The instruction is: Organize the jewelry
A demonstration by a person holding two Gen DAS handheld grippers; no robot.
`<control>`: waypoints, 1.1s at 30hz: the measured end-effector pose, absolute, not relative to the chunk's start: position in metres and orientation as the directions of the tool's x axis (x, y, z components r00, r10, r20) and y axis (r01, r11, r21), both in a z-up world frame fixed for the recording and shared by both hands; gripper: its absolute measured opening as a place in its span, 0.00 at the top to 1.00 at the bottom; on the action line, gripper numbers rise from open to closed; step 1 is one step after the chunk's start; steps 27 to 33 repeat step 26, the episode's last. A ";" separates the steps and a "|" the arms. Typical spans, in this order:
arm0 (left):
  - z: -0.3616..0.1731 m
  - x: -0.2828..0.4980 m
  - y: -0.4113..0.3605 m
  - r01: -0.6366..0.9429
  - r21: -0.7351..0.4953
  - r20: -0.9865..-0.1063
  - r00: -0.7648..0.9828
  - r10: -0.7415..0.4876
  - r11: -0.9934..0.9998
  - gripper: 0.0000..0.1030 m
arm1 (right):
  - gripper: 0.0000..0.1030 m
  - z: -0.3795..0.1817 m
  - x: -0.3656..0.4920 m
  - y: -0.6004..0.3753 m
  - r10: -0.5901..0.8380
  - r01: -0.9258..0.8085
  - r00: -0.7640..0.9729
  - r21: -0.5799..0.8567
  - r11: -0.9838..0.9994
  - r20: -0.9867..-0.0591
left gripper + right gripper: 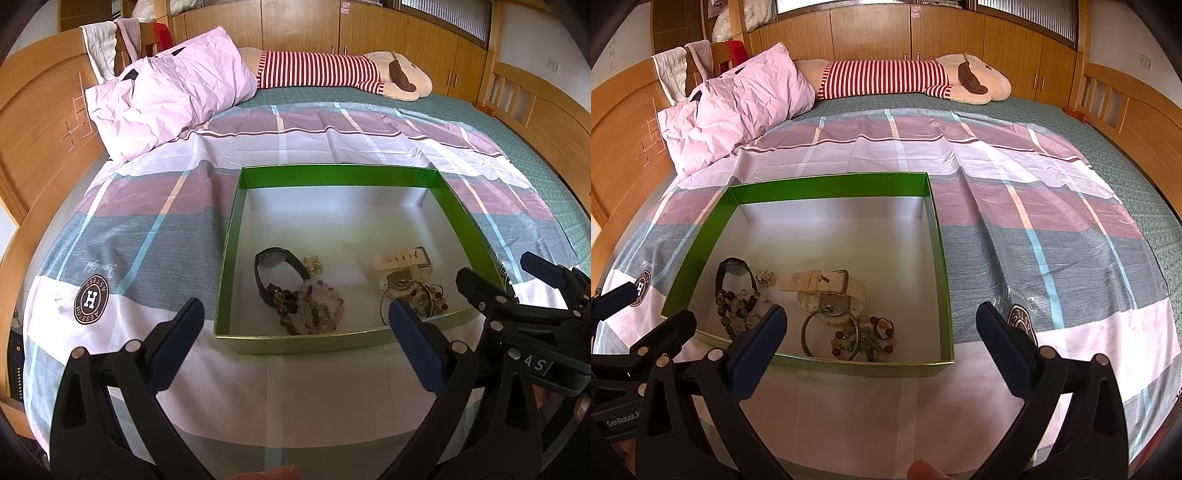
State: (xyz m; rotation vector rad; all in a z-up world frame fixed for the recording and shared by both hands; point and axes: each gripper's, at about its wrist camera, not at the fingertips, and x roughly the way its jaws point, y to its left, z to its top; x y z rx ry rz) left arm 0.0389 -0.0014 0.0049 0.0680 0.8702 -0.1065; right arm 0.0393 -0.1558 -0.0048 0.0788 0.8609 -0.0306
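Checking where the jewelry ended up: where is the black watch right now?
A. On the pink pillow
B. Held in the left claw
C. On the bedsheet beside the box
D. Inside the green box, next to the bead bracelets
D: the black watch lies on the floor of the green box, touching the bead bracelets, and both claws are open and empty.

The bedsheet (155, 236) bears a round "H" badge (91, 300); the left gripper (617, 317) body reads "GenRobot".
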 end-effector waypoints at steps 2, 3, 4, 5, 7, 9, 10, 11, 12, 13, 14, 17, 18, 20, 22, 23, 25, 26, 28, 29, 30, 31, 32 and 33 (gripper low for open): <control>0.005 0.038 -0.001 0.120 0.016 -0.766 0.640 -0.065 0.993 0.02 | 0.01 -0.005 0.040 -0.156 0.005 0.059 0.652 0.057 0.997 -0.758; 0.005 0.039 -0.001 0.121 0.017 -0.766 0.640 -0.065 0.993 0.02 | 0.01 -0.005 0.039 -0.156 0.004 0.059 0.652 0.057 0.997 -0.759; 0.005 0.039 -0.002 0.121 0.018 -0.766 0.640 -0.064 0.993 0.02 | 0.01 -0.005 0.039 -0.156 0.004 0.059 0.651 0.056 0.997 -0.759; 0.004 0.039 -0.001 0.122 0.019 -0.766 0.640 -0.064 0.992 0.02 | 0.01 -0.004 0.040 -0.156 0.004 0.059 0.651 0.056 0.997 -0.759; 0.002 0.038 -0.001 0.128 0.019 -0.768 0.637 -0.068 0.992 0.02 | 0.01 -0.005 0.039 -0.156 0.001 0.060 0.650 0.053 0.997 -0.760; 0.001 0.038 0.000 0.131 0.016 -0.768 0.636 -0.072 0.991 0.02 | 0.01 -0.007 0.038 -0.157 -0.001 0.063 0.649 0.052 0.997 -0.760; 0.000 0.037 0.000 0.132 0.010 -0.767 0.637 -0.077 0.991 0.02 | 0.01 -0.008 0.038 -0.157 -0.001 0.063 0.649 0.053 0.997 -0.760; 0.000 0.036 0.001 0.133 0.004 -0.766 0.637 -0.082 0.991 0.02 | 0.01 -0.008 0.038 -0.158 -0.001 0.064 0.650 0.054 0.997 -0.760; -0.001 0.036 0.001 0.134 -0.001 -0.767 0.636 -0.087 0.991 0.02 | 0.01 -0.007 0.038 -0.157 -0.001 0.063 0.649 0.053 0.997 -0.760; 0.000 0.037 0.001 0.137 -0.002 -0.767 0.636 -0.090 0.991 0.02 | 0.01 -0.008 0.037 -0.158 -0.002 0.064 0.650 0.052 0.997 -0.760; 0.000 0.037 0.001 0.137 -0.001 -0.766 0.636 -0.089 0.991 0.02 | 0.01 -0.008 0.038 -0.158 -0.002 0.063 0.649 0.051 0.997 -0.761; 0.000 0.038 0.000 0.140 0.002 -0.770 0.632 -0.088 0.990 0.02 | 0.01 -0.008 0.038 -0.158 -0.004 0.064 0.647 0.050 0.997 -0.762; 0.000 0.038 0.000 0.142 0.001 -0.771 0.630 -0.090 0.990 0.02 | 0.01 -0.007 0.038 -0.158 -0.003 0.064 0.648 0.050 0.997 -0.762; 0.000 0.038 0.000 0.146 0.000 -0.775 0.625 -0.092 0.989 0.02 | 0.01 -0.007 0.038 -0.158 -0.004 0.064 0.648 0.049 0.997 -0.762; 0.000 0.039 0.000 0.147 0.001 -0.779 0.620 -0.091 0.989 0.02 | 0.01 -0.008 0.038 -0.159 -0.005 0.065 0.647 0.048 0.997 -0.763; 0.000 0.039 0.000 0.148 0.002 -0.780 0.619 -0.091 0.989 0.02 | 0.01 -0.008 0.038 -0.158 -0.006 0.066 0.646 0.048 0.997 -0.763; 0.000 0.040 0.000 0.149 0.004 -0.782 0.617 -0.089 0.989 0.02 | 0.01 -0.008 0.038 -0.159 -0.006 0.066 0.645 0.048 0.997 -0.764; 0.000 0.040 0.000 0.149 0.005 -0.783 0.616 -0.089 0.989 0.02 | 0.01 -0.009 0.037 -0.160 -0.006 0.066 0.644 0.048 0.997 -0.765; 0.000 0.040 0.000 0.149 0.005 -0.783 0.616 -0.089 0.989 0.02 | 0.01 -0.009 0.037 -0.160 -0.006 0.066 0.644 0.048 0.997 -0.765; 0.000 0.040 0.000 0.149 0.005 -0.783 0.616 -0.089 0.989 0.02 | 0.01 -0.009 0.037 -0.160 -0.006 0.066 0.644 0.048 0.997 -0.765; 0.000 0.040 0.000 0.149 0.005 -0.783 0.616 -0.089 0.989 0.02 | 0.01 -0.009 0.037 -0.160 -0.006 0.066 0.644 0.048 0.997 -0.765; 0.000 0.040 0.000 0.149 0.005 -0.783 0.616 -0.089 0.989 0.02 | 0.01 -0.009 0.037 -0.160 -0.006 0.066 0.644 0.048 0.997 -0.765; 0.000 0.040 0.000 0.149 0.005 -0.783 0.616 -0.089 0.989 0.02 | 0.01 -0.009 0.037 -0.160 -0.006 0.066 0.644 0.048 0.997 -0.765; 0.000 0.040 0.000 0.149 0.005 -0.783 0.616 -0.089 0.989 0.02 | 0.01 -0.009 0.037 -0.160 -0.006 0.066 0.644 0.048 0.997 -0.765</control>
